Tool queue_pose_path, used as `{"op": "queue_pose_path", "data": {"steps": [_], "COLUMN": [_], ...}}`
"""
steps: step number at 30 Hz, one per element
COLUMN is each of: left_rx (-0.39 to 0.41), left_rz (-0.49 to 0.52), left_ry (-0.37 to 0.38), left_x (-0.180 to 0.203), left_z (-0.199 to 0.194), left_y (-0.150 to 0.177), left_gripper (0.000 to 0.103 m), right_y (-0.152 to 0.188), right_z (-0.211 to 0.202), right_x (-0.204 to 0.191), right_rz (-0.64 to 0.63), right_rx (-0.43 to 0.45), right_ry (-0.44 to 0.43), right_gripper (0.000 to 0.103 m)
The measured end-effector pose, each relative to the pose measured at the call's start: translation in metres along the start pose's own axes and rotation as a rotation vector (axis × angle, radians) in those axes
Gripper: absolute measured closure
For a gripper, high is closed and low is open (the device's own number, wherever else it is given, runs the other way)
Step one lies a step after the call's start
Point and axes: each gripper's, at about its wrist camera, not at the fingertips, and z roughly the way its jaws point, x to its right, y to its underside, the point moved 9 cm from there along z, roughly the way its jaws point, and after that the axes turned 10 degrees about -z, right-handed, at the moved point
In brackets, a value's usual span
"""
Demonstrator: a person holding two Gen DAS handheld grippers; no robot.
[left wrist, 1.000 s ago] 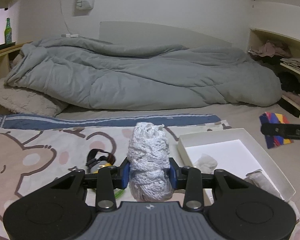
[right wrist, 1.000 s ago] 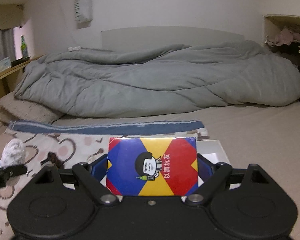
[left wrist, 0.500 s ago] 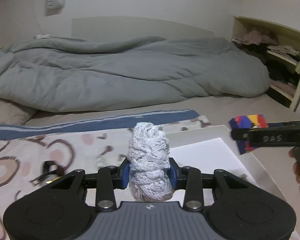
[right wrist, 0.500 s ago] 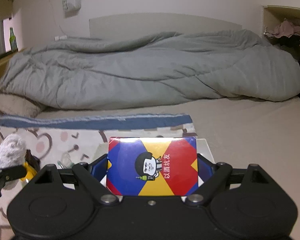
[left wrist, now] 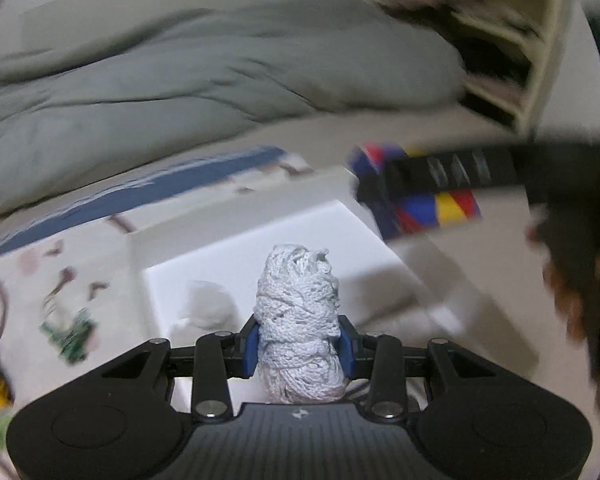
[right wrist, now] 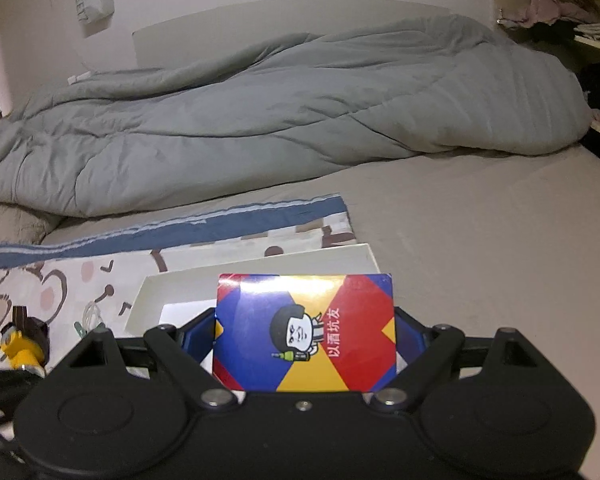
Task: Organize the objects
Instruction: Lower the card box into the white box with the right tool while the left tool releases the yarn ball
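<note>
Left gripper (left wrist: 299, 350) pinched a white yarn bundle (left wrist: 298, 332) upright, frame centre, above the white box (left wrist: 236, 216). Right gripper (right wrist: 304, 344) clamped a colourful card pack (right wrist: 304, 332) over the box's right edge.

White knitted yarn bundle (left wrist: 300, 328); blue, red and yellow cartoon-printed card box (right wrist: 304, 332); plain grey quilted duvet (right wrist: 260, 120).

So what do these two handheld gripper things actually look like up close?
Both are matte black plastic with linked bars pinned by silver screws and blue-padded jaws. The left gripper has a ribbed grey base bearing a small logo; the right gripper has a plain black base. No cables or sleeves are clearly visible.
</note>
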Motion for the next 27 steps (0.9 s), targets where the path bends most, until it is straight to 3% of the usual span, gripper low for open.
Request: {"op": "queue_pose_path", "data": {"steps": [6, 12, 16, 27], "left_rx": [-0.064, -0.082, -0.116, -0.155], "left_rz": [0.344, 0.509, 0.505, 0.32], "left_ry": [0.052, 0.047, 0.008, -0.024], "left_x": [0.025, 0.022, 0.011, -0.029], "left_z": [0.023, 0.028, 0.033, 0.021], "left_y": [0.011, 0.011, 0.016, 0.028], "left_gripper": [0.064, 0.062, 0.039, 0.037], "right_y": [0.001, 0.004, 0.008, 0.017], "right_z": [0.007, 0.02, 0.03, 0.051], "right_x": [0.009, 0.011, 0.007, -0.004], "right_rz": [0.035, 0.074, 0.09, 0.023], "right_rx": [-0.001, -0.008, -0.024, -0.075], "right_ry": [-0.01, -0.037, -0.054, -0.018], "right_gripper": [0.014, 0.014, 0.014, 0.014]}}
